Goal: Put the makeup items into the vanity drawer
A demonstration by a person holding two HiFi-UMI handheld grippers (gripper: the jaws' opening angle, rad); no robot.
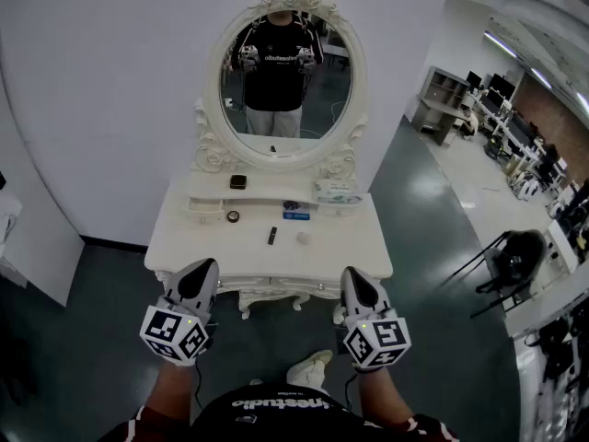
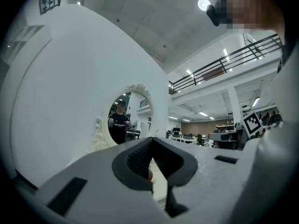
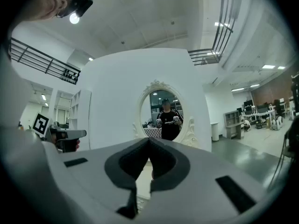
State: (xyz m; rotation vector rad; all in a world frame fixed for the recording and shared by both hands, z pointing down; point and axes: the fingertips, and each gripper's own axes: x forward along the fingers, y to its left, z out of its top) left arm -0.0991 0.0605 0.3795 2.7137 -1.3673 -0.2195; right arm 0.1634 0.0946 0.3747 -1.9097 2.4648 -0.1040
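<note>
Nearest, short of the counter's [image 1: 368,251] front edge: left gripper [image 1: 202,270] and right gripper [image 1: 354,276], level, side by side, well apart from each other. Each pressed together at the tips, pinching nothing. Touching no makeup item; all of them ahead on the counter, within the span between the two grippers. Closest to the front edge: a dark tube [image 1: 271,236] and, near its right, a white round item [image 1: 303,238], both roughly midway between the grippers. Farther back: a dark round compact [image 1: 233,216] towards the left gripper's side and a blue box [image 1: 296,212] about centre. On the raised shelf [image 1: 207,191] behind: a black case [image 1: 238,181] at left, a pale packet [image 1: 336,191] at right. Beyond, against the white wall [image 1: 110,81]: an oval mirror [image 1: 285,79] in an ornate white frame, with the person's reflection, both grippers held up at chest level
</note>
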